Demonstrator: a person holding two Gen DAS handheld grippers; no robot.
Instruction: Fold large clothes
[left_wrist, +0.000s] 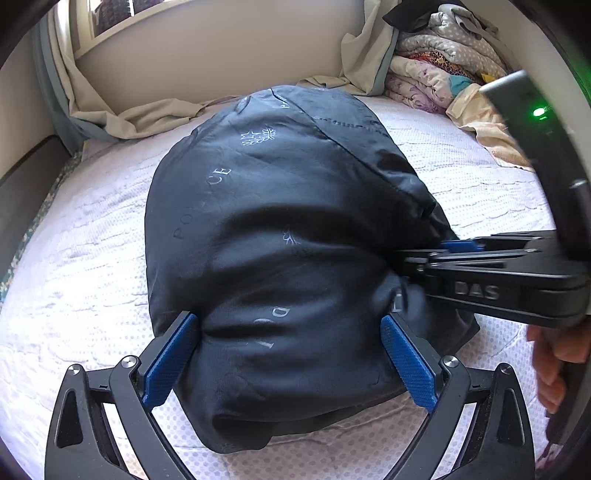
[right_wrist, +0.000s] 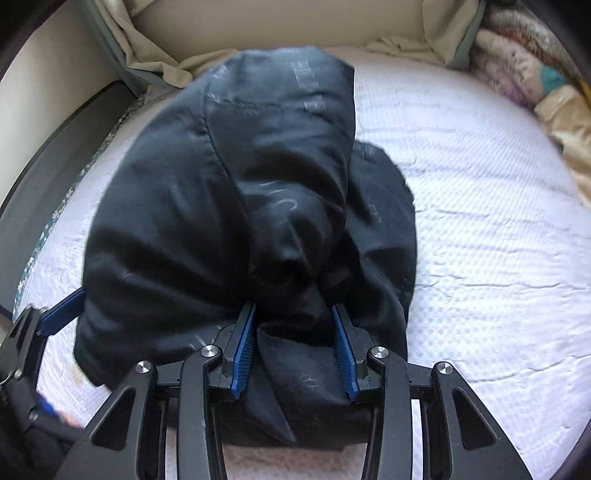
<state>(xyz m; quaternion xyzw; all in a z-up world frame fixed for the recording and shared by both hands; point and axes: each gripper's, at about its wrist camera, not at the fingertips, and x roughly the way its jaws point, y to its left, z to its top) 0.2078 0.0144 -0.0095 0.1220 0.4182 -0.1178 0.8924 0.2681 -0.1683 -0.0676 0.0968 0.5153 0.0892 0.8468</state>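
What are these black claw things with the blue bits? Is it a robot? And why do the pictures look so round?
It is not a robot. A person holds one tool in each hand, and some fingers show at the right edge of the left camera's picture. Each tool has two jaws with blue pads and a small camera looking along them. Its lens bends everything round. One picture comes from the left gripper, the other from the right gripper. On the white bed cover lies a puffy black jacket, bundled up. The left gripper's jaws stand wide on either side of the bundle, and I cannot tell whether they squeeze it. The right gripper's jaws pinch a fold of the jacket. A pile of blankets sits in the far corner.
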